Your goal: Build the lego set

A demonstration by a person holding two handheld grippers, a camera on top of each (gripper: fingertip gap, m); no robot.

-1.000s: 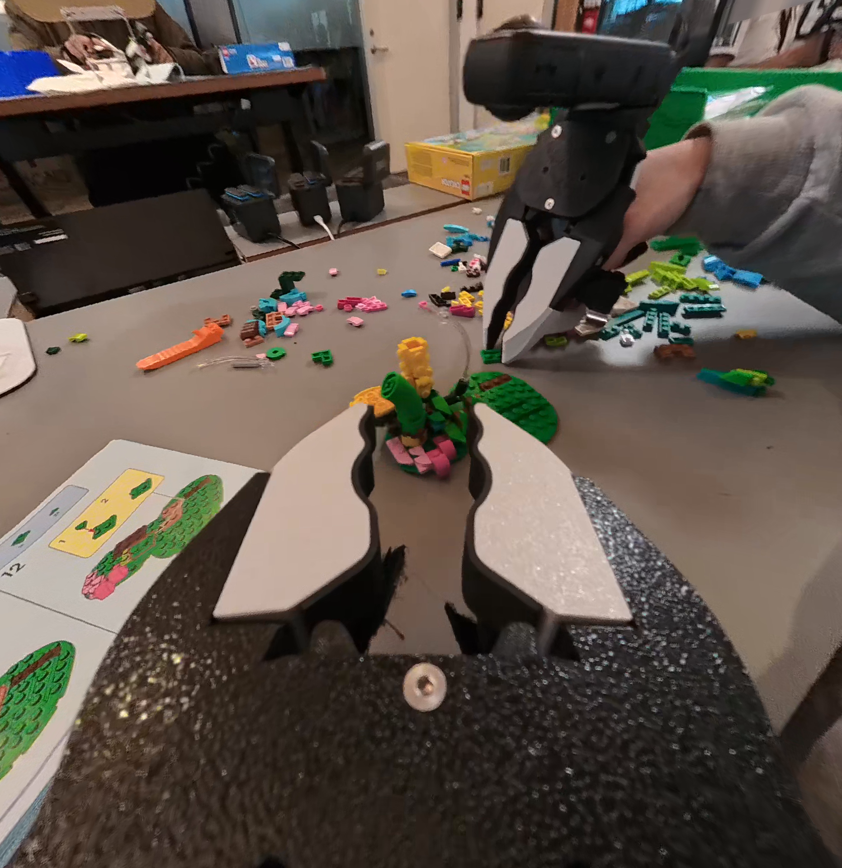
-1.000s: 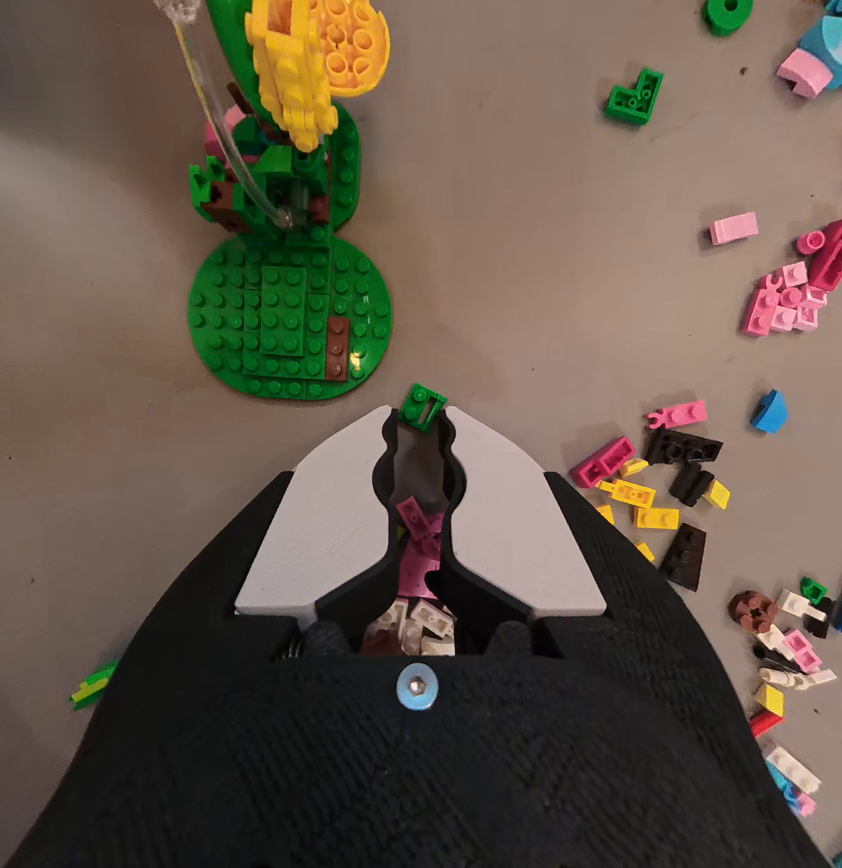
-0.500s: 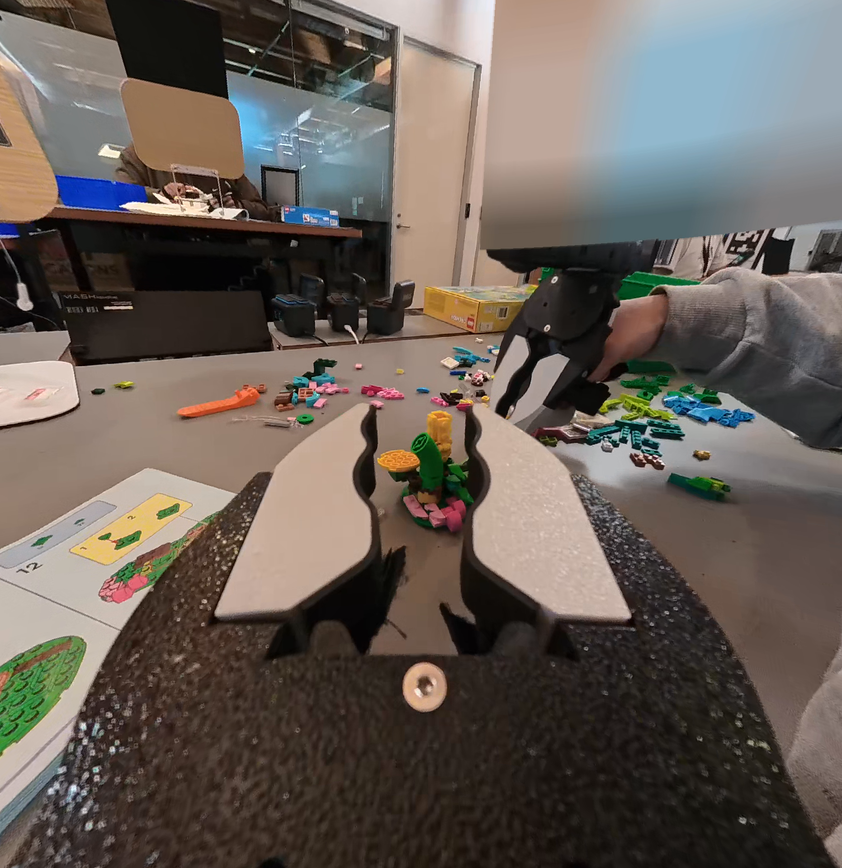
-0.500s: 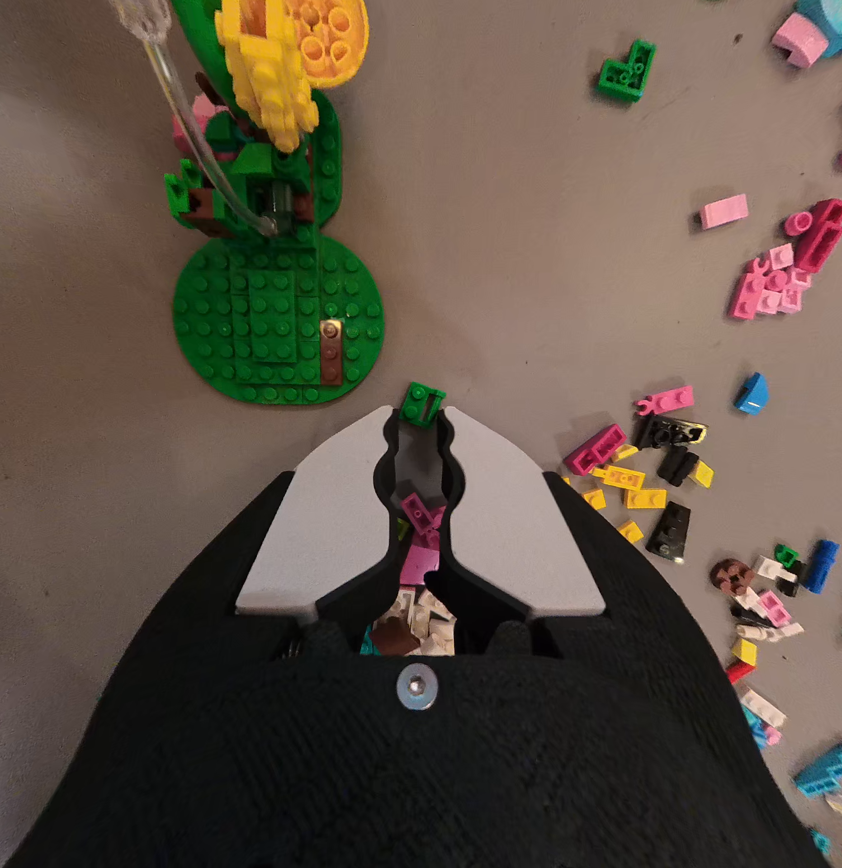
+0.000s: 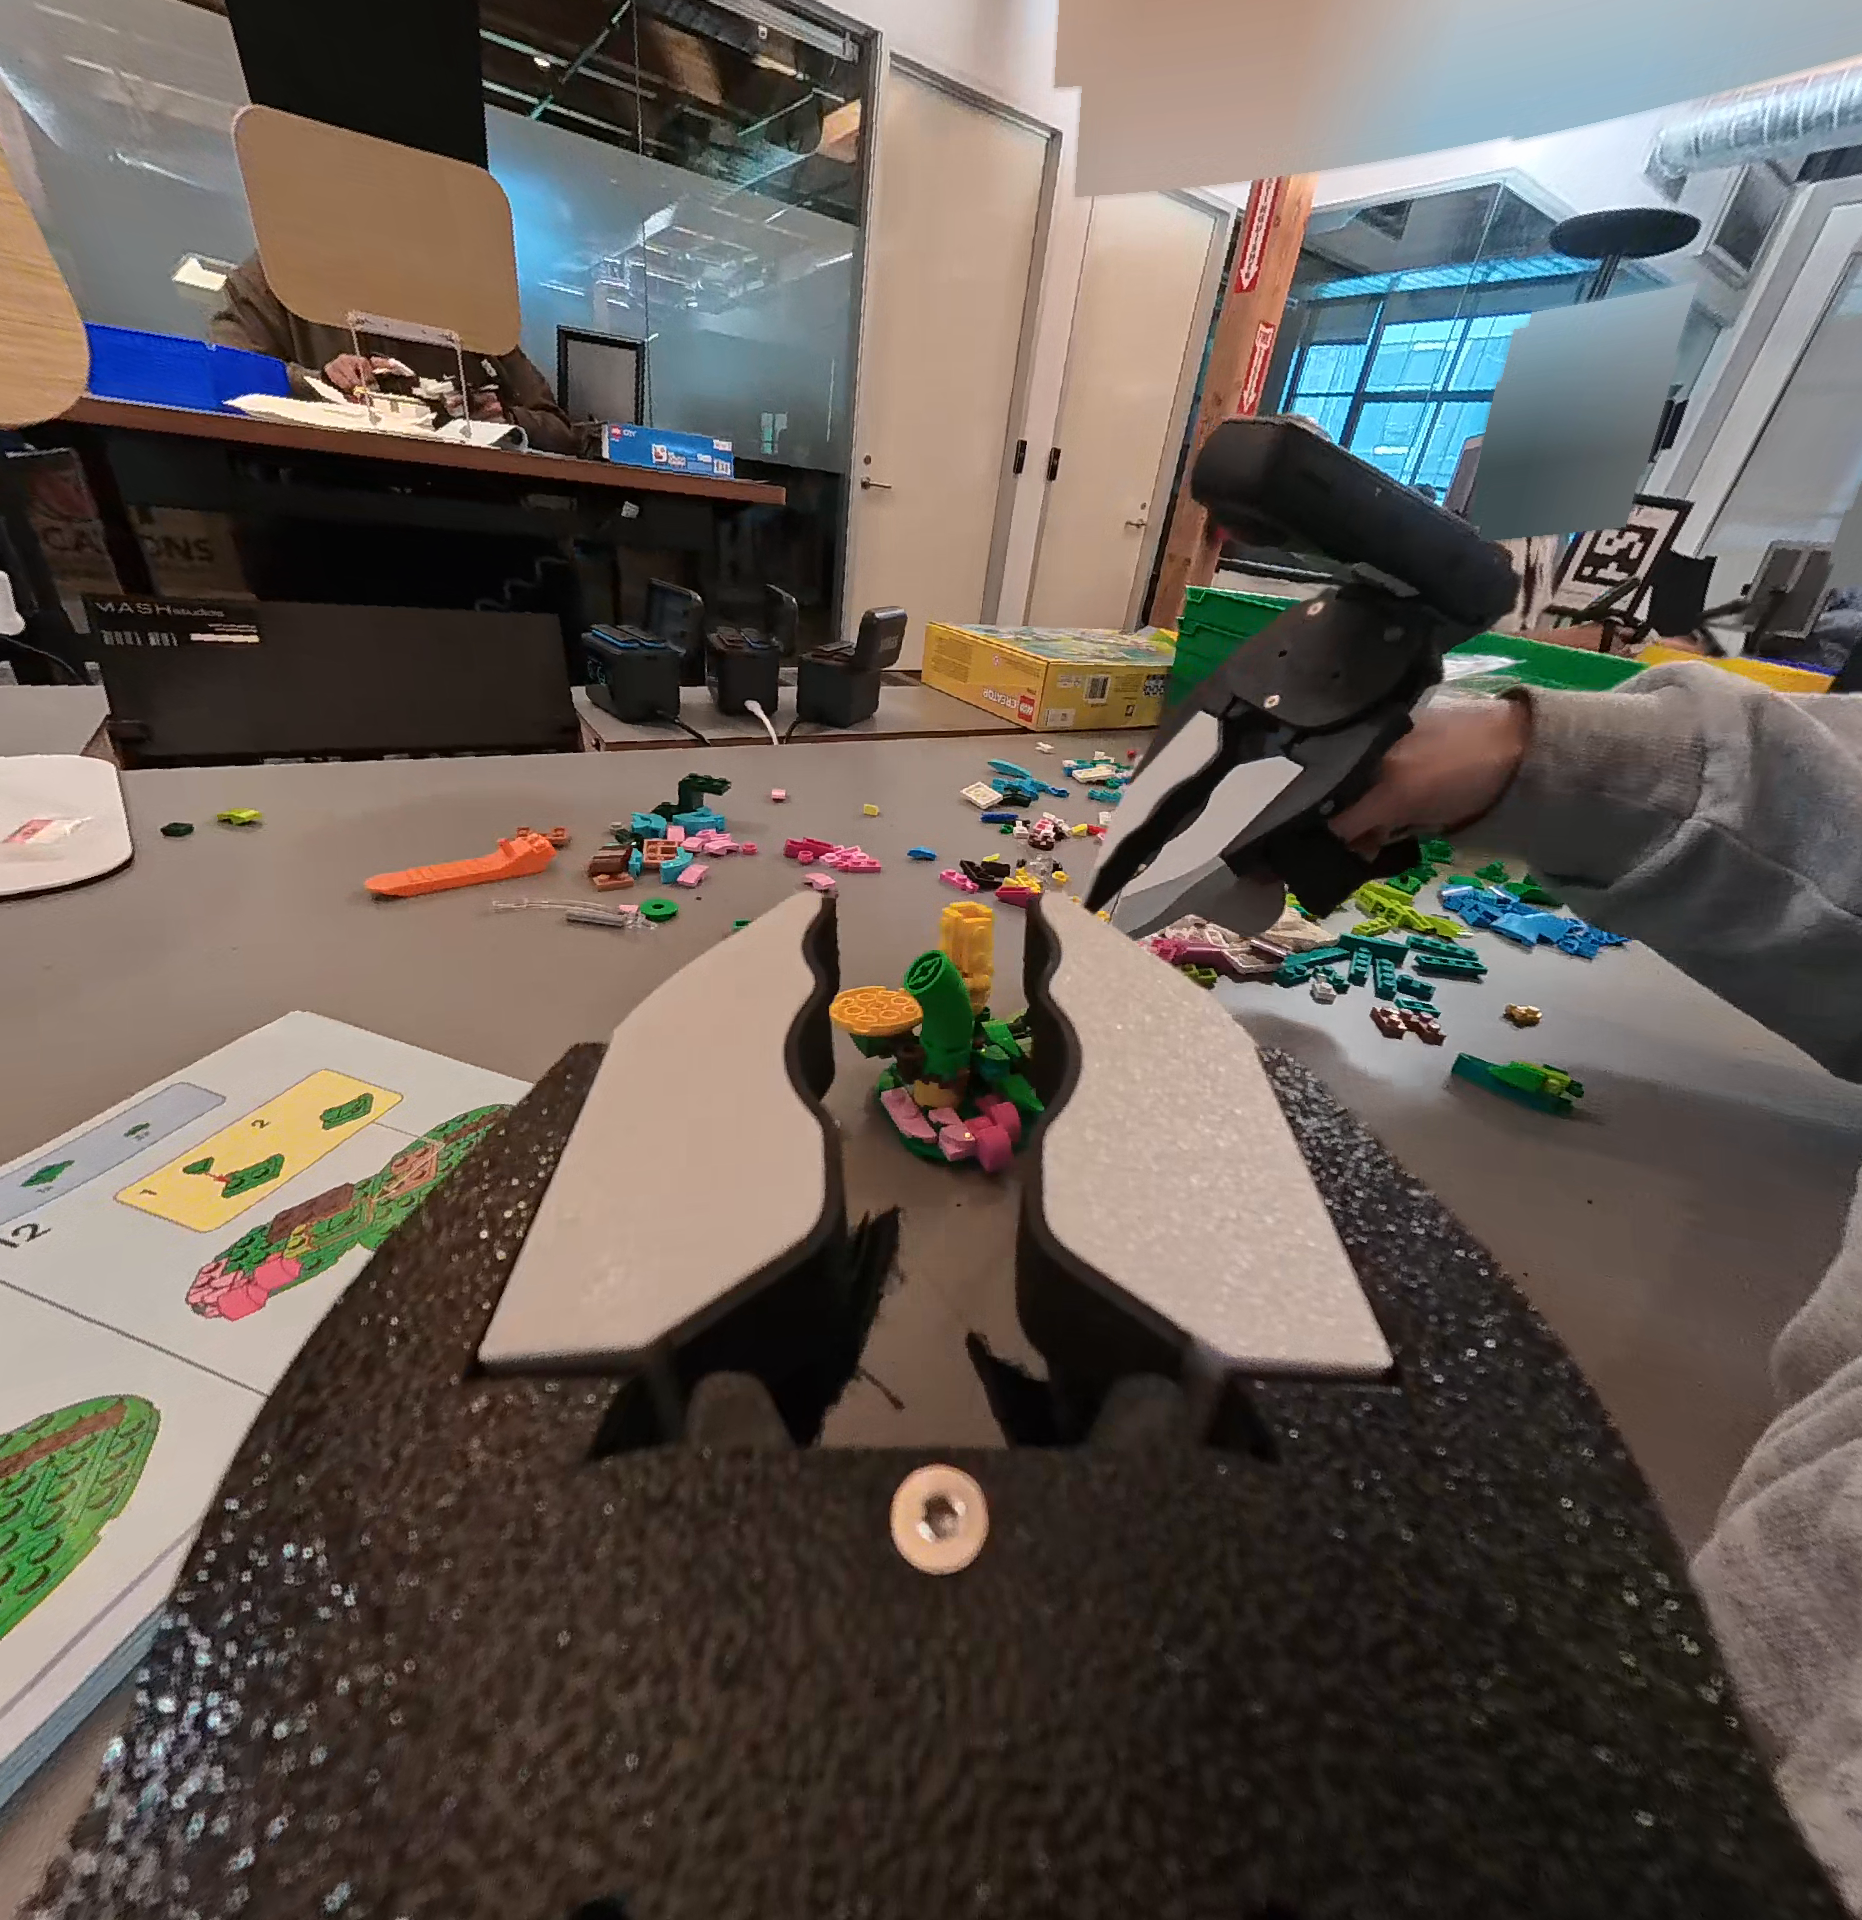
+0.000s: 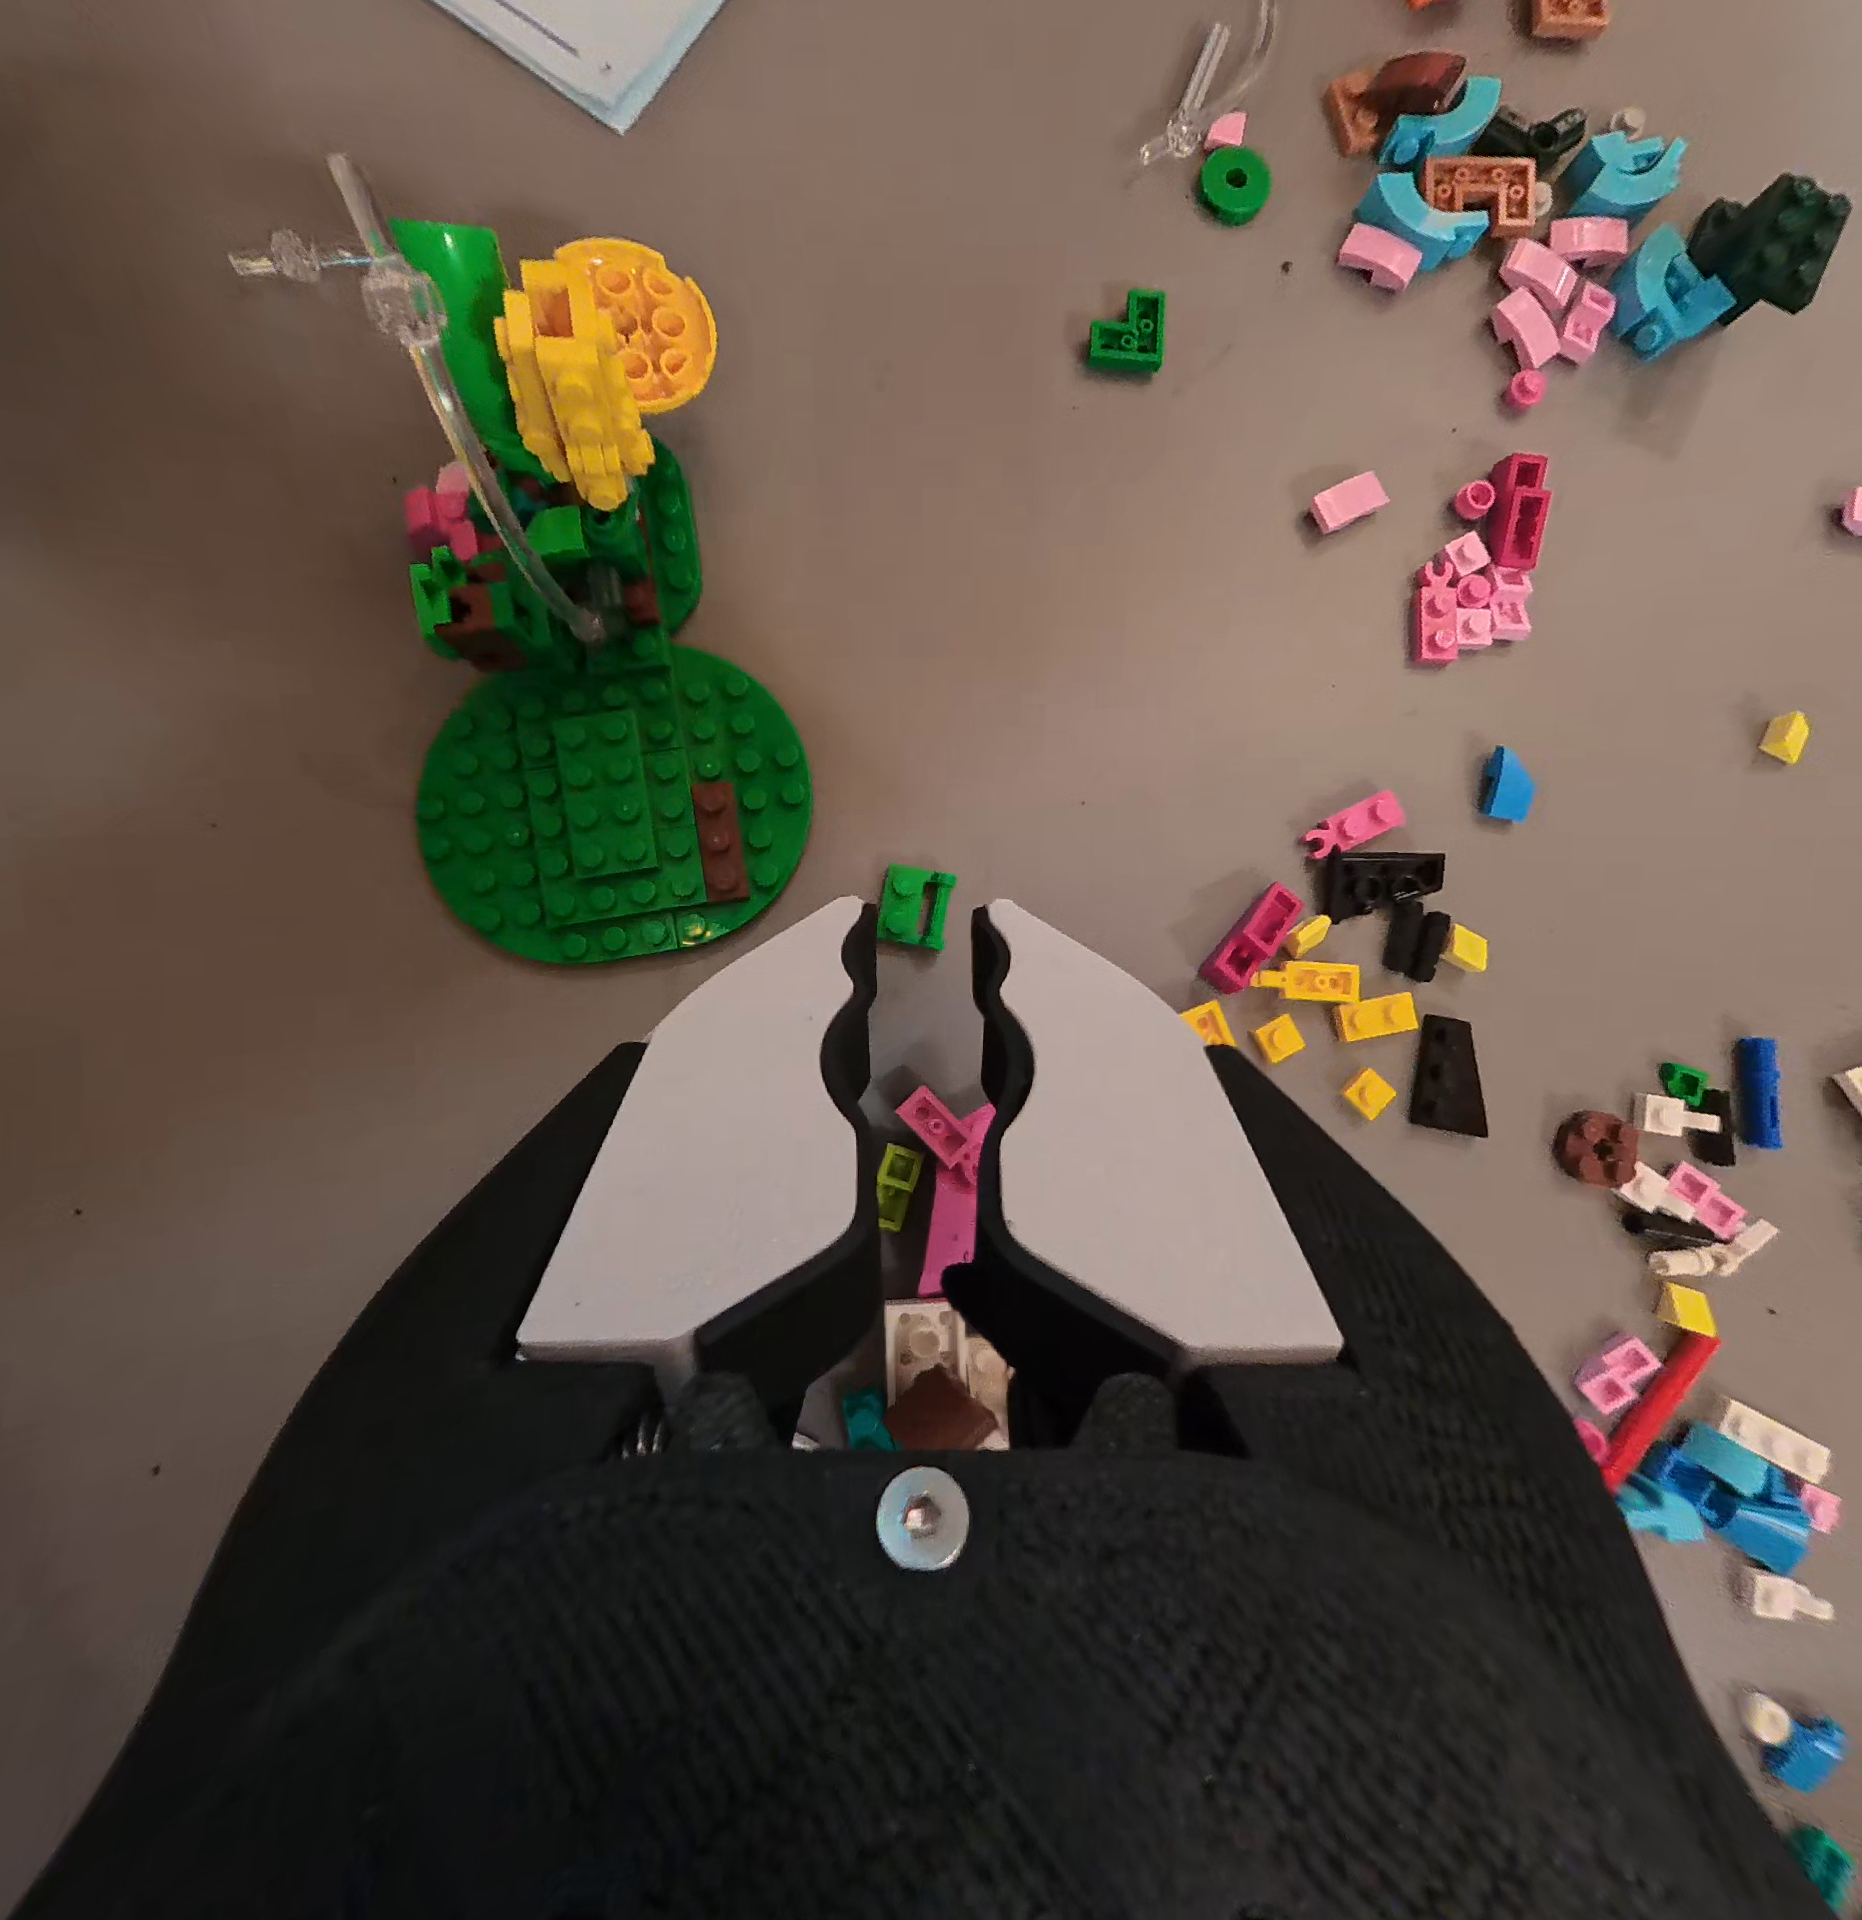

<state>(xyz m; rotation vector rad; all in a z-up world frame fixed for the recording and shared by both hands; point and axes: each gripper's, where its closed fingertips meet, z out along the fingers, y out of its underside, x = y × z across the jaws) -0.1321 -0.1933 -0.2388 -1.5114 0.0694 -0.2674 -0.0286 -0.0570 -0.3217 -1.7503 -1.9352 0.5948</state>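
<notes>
My right gripper (image 6: 922,920) points down at the grey table (image 6: 1010,582), jaws narrowly apart. One small green clip plate (image 6: 914,906) lies at the tips; a gap shows between it and the right pad, so it is not clamped. Whether the left pad touches it I cannot tell. Landmark: the brick flower model (image 6: 594,644), one round green base plate with one yellow flower, one orange disc, one green stem and one clear curved tube. The clip plate lies just beside that base's near-right edge. Right of the model: one green L-shaped plate (image 6: 1126,330), one green ring (image 6: 1233,183), then scattered clusters of pink, yellow, black and blue pieces, too many to count. Loose pink, lime and white pieces lie under my fingers.

My left gripper (image 5: 932,914) hangs low over the table with jaws moderately wide and nothing held; the model (image 5: 948,1049) is seen beyond and between the fingers, untouched. Left of the model: one instruction booklet (image 5: 127,1226) and one orange brick separator (image 5: 459,868).
</notes>
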